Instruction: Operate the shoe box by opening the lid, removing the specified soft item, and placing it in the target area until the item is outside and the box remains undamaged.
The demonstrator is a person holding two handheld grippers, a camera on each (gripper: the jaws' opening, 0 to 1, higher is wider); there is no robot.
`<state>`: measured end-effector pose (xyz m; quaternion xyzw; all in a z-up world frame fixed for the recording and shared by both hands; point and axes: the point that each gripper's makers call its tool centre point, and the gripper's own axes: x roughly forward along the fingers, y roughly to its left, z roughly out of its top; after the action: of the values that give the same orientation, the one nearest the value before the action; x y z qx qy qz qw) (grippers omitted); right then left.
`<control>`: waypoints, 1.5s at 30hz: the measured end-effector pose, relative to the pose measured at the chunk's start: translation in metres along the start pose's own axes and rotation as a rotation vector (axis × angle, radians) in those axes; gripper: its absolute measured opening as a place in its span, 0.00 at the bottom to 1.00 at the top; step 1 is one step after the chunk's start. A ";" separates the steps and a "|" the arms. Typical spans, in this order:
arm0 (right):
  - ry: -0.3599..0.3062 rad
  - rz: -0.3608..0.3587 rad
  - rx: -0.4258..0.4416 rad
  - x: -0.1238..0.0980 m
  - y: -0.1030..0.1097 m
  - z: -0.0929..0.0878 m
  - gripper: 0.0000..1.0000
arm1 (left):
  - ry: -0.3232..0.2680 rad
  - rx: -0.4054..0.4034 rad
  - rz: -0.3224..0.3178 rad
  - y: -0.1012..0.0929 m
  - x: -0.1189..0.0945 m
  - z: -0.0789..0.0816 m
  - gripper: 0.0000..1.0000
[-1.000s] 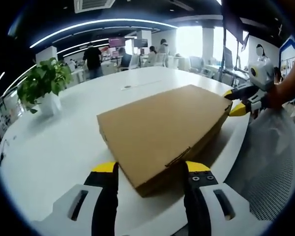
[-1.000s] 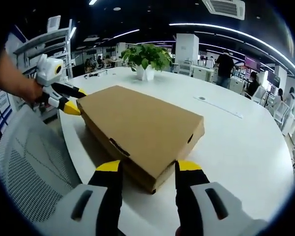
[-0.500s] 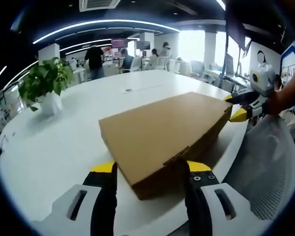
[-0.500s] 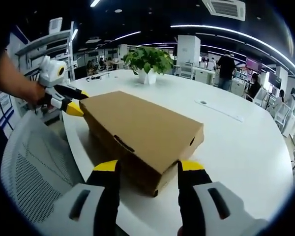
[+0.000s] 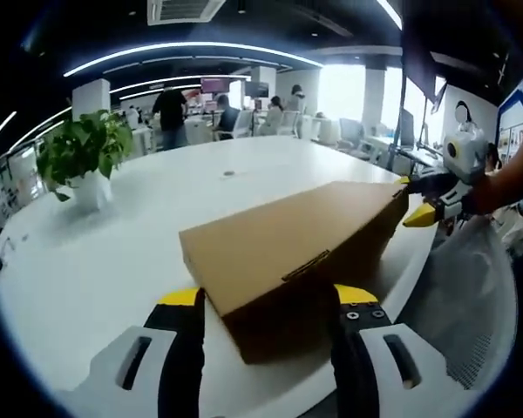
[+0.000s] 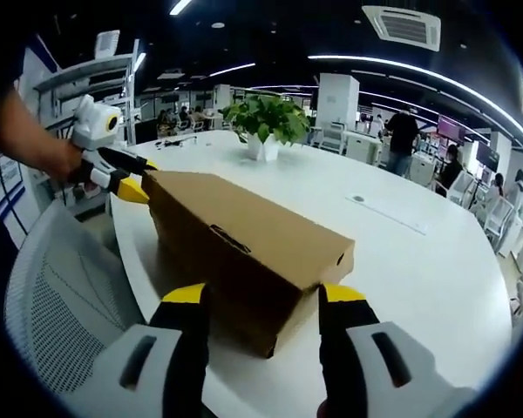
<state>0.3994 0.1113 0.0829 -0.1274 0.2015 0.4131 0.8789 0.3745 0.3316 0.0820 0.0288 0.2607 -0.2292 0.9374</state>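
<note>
No writing can be read on the plain cardboard shoe box, which is tilted on the white worktop. One corner is straddled by the wide-spread left hand-held gripper, the opposite corner by the wide-spread right hand-held gripper.

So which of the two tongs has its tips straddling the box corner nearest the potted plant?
The left tongs: in the left gripper view the potted plant sits off that end of the cardboard box. The right tongs straddle the opposite corner.
</note>
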 end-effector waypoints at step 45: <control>-0.131 -0.313 -0.102 0.018 -0.099 0.088 0.02 | -0.140 0.035 0.007 0.027 0.012 0.089 0.62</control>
<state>0.5087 0.0963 0.1582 -0.1742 0.1002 0.2884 0.9362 0.4377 0.3350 0.1509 0.0297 0.1903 -0.2319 0.9535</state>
